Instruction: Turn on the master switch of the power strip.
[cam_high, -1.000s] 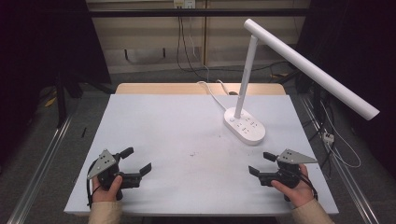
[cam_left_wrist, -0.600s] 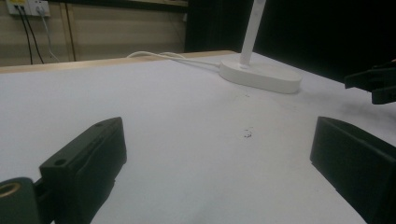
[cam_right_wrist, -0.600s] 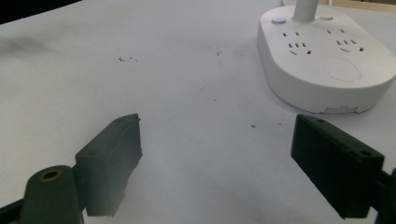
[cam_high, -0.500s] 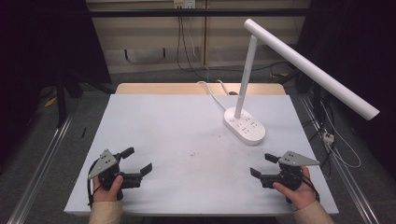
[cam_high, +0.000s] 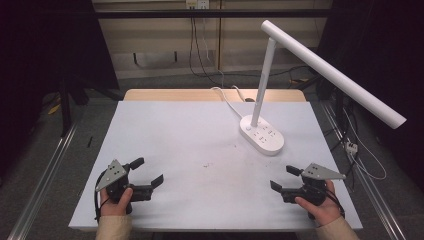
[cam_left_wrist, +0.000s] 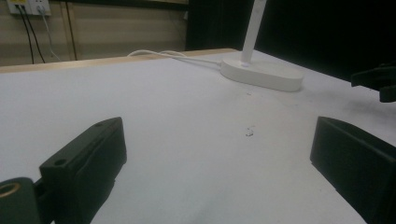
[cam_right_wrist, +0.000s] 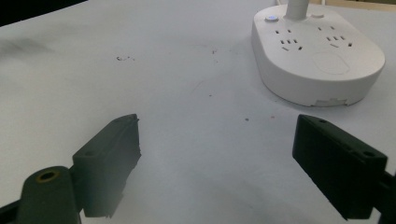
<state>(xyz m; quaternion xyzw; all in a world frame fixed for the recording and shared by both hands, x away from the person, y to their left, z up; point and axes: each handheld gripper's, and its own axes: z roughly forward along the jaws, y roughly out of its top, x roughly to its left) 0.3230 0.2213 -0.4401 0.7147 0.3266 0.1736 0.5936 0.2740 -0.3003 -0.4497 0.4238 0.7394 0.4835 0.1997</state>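
Note:
My left gripper (cam_high: 148, 171) rests near the front left of the white table (cam_high: 175, 130), held by a hand, jaws wide open with nothing between them. Near the front right my right gripper (cam_high: 281, 178) is also open and empty. A white desk lamp stands at the back right, its oval base (cam_high: 261, 135) carrying sockets and its long bar head (cam_high: 340, 80) reaching out to the right. In the left gripper view the left gripper (cam_left_wrist: 219, 154) faces the lamp base (cam_left_wrist: 261, 74) far off. The right gripper (cam_right_wrist: 217, 140) points at the lamp base (cam_right_wrist: 317, 60) close ahead.
The lamp's white cable (cam_high: 225, 97) runs off the table's back edge toward wall sockets. A few dark specks (cam_high: 205, 164) mark the table's middle. Metal rails run along both sides of the table. The other gripper (cam_left_wrist: 378, 81) shows at the left gripper view's right edge.
The right gripper has drifted slightly toward the near edge of the table. The left gripper has hardly moved. Both stay open.

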